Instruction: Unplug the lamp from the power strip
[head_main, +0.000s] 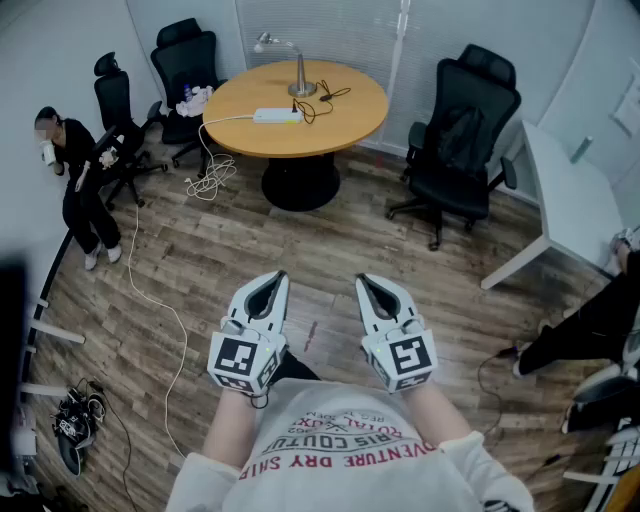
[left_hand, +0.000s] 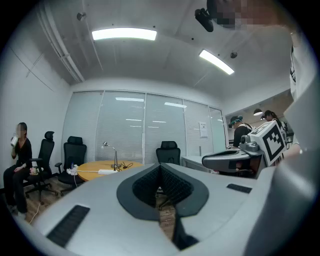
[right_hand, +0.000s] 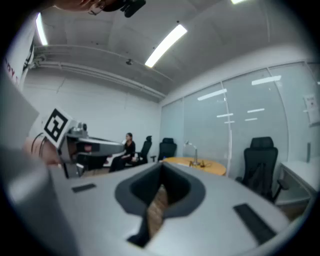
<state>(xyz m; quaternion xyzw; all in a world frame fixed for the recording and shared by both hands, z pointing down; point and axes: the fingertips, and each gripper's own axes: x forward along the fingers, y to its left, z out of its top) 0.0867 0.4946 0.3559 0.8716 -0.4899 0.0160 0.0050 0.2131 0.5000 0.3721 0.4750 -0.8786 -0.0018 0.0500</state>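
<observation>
- Across the room from me, on the round wooden table (head_main: 345, 118), stands the lamp (head_main: 299, 70), its base near the table's far edge and its head leaning out to the left.
- The white power strip (head_main: 277, 116) lies flat on the tabletop, just in front of the lamp base.
- A black cord (head_main: 318, 104) lies in loose loops between the lamp base and the right end of the strip; I cannot make out the plug itself from here.
- A white cable (head_main: 211, 172) runs off the strip's left end, drops over the table edge and coils on the wooden floor (head_main: 330, 250).
- My left gripper (head_main: 269, 284) is held low in front of my chest, well apart from the table, jaws together with nothing between them.
- My right gripper (head_main: 372, 284) is beside it at the same height, jaws likewise pressed shut and empty.
- Both point toward the table; in the left gripper view the lamp (left_hand: 114, 157) and strip (left_hand: 106, 171) show small beyond the closed tips.
- A black office chair (head_main: 457, 140) stands to the table's right, another (head_main: 186, 62) to its left.
- A person (head_main: 78, 172) sits against the left wall.
</observation>
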